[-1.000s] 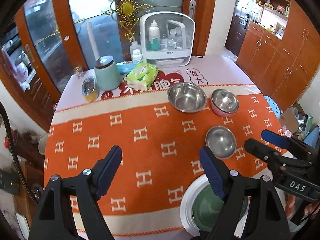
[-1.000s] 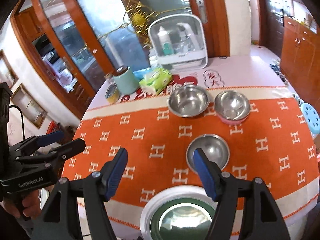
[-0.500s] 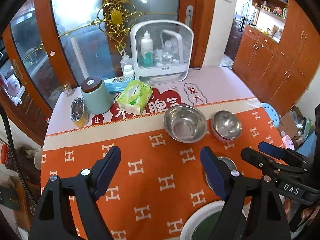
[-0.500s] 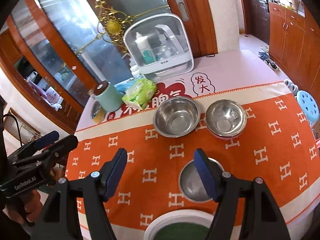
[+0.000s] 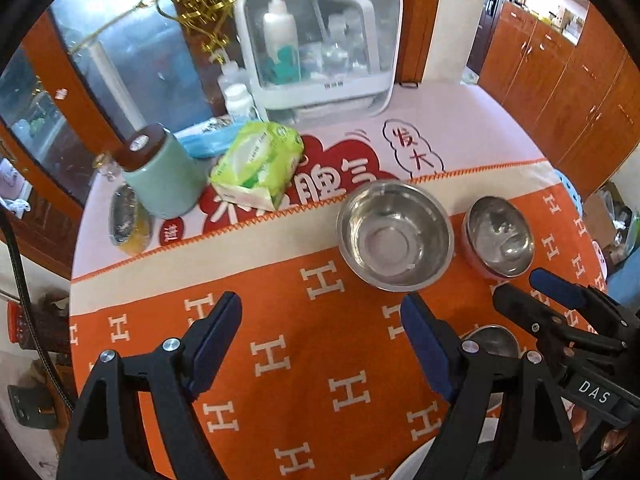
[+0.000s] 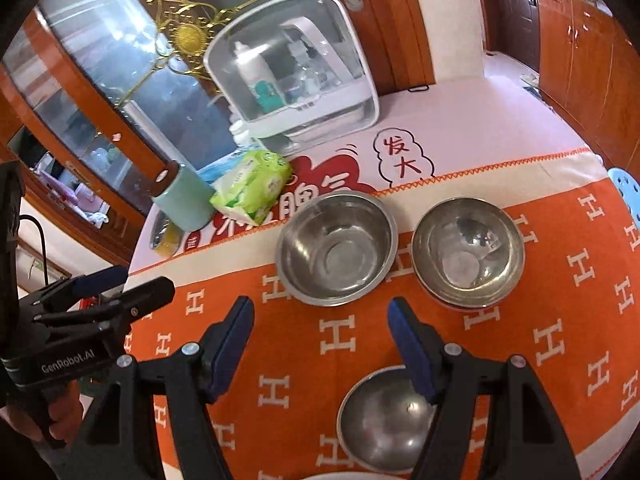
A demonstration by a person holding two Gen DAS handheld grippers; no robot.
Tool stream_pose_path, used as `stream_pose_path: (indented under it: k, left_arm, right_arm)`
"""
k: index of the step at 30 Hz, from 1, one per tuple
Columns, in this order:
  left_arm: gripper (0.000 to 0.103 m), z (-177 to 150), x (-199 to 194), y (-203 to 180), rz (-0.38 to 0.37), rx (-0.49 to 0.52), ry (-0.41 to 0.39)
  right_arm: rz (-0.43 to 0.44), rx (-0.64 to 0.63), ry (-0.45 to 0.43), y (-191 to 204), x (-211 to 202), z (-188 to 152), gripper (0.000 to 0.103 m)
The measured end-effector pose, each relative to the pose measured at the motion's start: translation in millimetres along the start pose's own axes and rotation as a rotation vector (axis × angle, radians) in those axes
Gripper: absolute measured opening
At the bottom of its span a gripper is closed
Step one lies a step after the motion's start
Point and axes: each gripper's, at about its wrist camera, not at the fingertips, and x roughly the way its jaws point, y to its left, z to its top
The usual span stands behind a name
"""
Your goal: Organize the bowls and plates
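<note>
We are hovering both tongs spread wide and empty over the orange H-patterned tabletop (image 6: pixel 304 360). The small round steel bowl (image 6: pixel 384 416) is sitting just under the right tongs (image 6: pixel 320 340), touching neither pad; the left tongs (image 5: pixel 320 340) are hanging farther off, so the right is nearer.

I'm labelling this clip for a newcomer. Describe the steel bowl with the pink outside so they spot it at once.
Start at the orange H-patterned cloth on the table. Along its far edge two steel bowls sit side by side; take the right-hand one, the pink-sided bowl. Its neighbour, the plain steel bowl, is bare metal outside, as is the nearer small bowl.
</note>
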Motion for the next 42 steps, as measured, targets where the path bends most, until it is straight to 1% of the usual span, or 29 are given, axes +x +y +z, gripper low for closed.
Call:
stream_pose_path:
  k: [5, 10, 16, 22, 26, 29, 35, 37, 40, 41, 42]
  left_arm:
    - [0.081, 10, 37, -3, -0.054, -0.005, 0.044]
    - [0.081, 13, 65, -7, -0.091, 0.000, 0.044]
    - [0.081, 8, 102, -10, -0.149, -0.017, 0.055]
    - [0.081, 3, 130, -7, -0.177, -0.062, 0.017]
    - [0.081, 2, 144, -1, -0.208, -0.100, -0.010]
    - [0.080, 2, 153, 3, -0.240, -0.123, -0.026]
    - [0.073, 0, 170, 6, -0.278, -0.166, -0.049]
    - [0.068, -2, 174, 7, -0.290, -0.178, -0.050]
    - [0.065, -4, 182, 9, -0.320, -0.206, -0.041]
    - [0.063, -5, 184, 10, -0.325, -0.213, -0.040]
    - [0.056, -6, 187, 10, -0.329, -0.219, -0.037]
  right_arm:
    - [0.008, 0.033, -0.003, -10, 23, 5, 0.070]
    - [0.010, 0.056, 0.001, -21, 43, 4, 0.070]
    - [0.010, 0.083, 0.014, -32, 66, -2, 0.070]
    - [0.030, 0.117, 0.025, -41, 85, -10, 0.070]
    - [0.068, 0.117, 0.011, -44, 92, -15, 0.070]
    - [0.074, 0.117, 0.000, -45, 99, -15, 0.070]
    - [0.089, 0.149, -0.021, -53, 111, -12, 0.070]
    - [0.089, 0.163, -0.016, -56, 116, -11, 0.070]
    - [0.093, 0.176, -0.010, -60, 122, -11, 0.068]
    - [0.097, 0.179, -0.009, -61, 124, -11, 0.065]
    - [0.097, 0.181, -0.009, -62, 125, -11, 0.064]
